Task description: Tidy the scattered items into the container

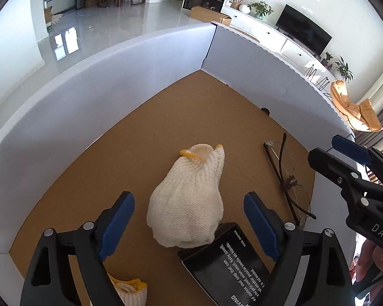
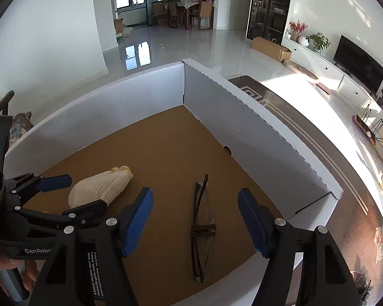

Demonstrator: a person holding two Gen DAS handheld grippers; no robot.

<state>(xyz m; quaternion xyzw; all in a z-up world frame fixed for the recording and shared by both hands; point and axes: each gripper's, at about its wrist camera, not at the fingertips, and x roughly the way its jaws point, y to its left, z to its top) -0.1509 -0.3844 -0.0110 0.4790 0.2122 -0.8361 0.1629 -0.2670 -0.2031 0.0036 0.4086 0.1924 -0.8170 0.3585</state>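
Left wrist view: left gripper (image 1: 189, 223) is hovering with jaws apart over the glove (image 1: 186, 199), which is lying free on the box (image 1: 89, 89) floor against a black carton (image 1: 227, 262). Right gripper (image 2: 195, 223) is hanging with jaws apart above the folded glasses (image 2: 201, 227), gripping nothing.

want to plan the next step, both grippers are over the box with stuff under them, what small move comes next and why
Probably lift both grippers straight up out of the cardboard box. The left gripper stands open around the white knitted glove, its pads apart from it, and the right gripper stands open over the folded glasses. Both items lie on the box floor, so retreating clears the way to fetch more.
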